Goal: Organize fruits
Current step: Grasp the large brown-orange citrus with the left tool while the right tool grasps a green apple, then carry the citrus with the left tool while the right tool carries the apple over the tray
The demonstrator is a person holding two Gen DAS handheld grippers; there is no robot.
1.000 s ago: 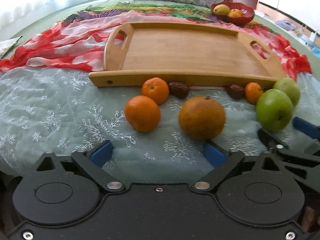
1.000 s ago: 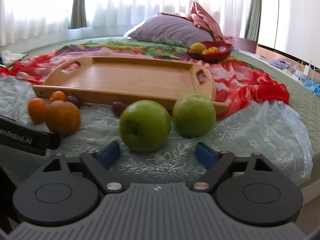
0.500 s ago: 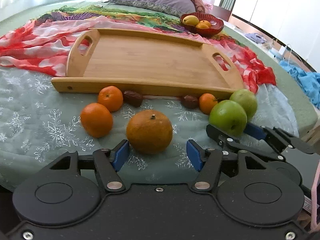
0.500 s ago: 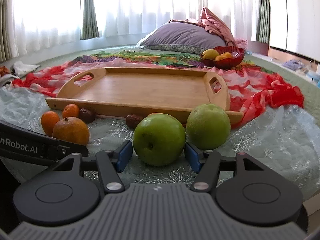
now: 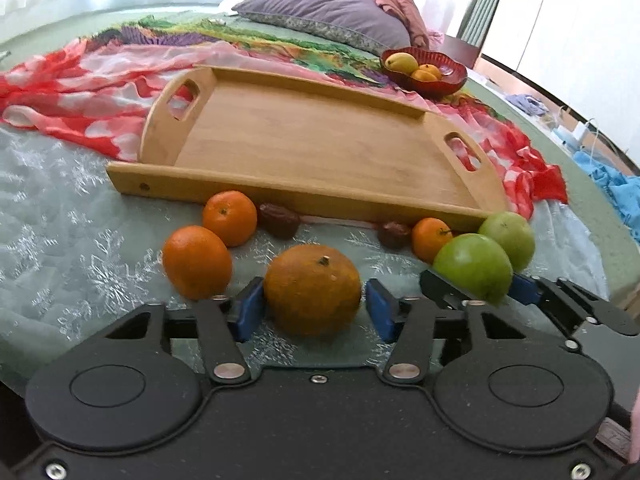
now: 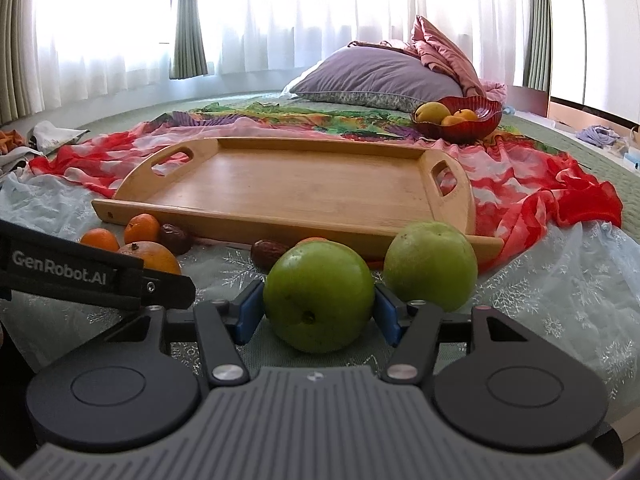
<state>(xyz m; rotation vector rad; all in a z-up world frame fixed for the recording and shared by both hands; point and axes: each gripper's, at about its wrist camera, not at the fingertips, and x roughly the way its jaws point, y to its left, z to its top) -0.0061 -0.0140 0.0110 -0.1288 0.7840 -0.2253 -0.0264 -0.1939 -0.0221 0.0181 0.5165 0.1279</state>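
You've barely begun: the wooden tray (image 5: 320, 148) holds nothing, every fruit lies on the bedspread beside it, your left gripper (image 5: 312, 308) is closing around the big orange (image 5: 313, 289) and your right gripper (image 6: 318, 312) around the green apple (image 6: 319, 295), neither lifted

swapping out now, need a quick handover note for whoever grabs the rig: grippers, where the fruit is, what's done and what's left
Left gripper: fingers closing around the big orange, which sits on the bedcover; small gaps show either side.
Right gripper: fingers closing on the near green apple, pads at or very near its skin; it is not lifted.
Wooden tray: nothing on it.
In front of the tray: three small oranges, two dates, the second green apple.
Red bowl behind the tray holds some fruit.
Done: nothing moved onto the tray. Left: probably everything, starting with these two.
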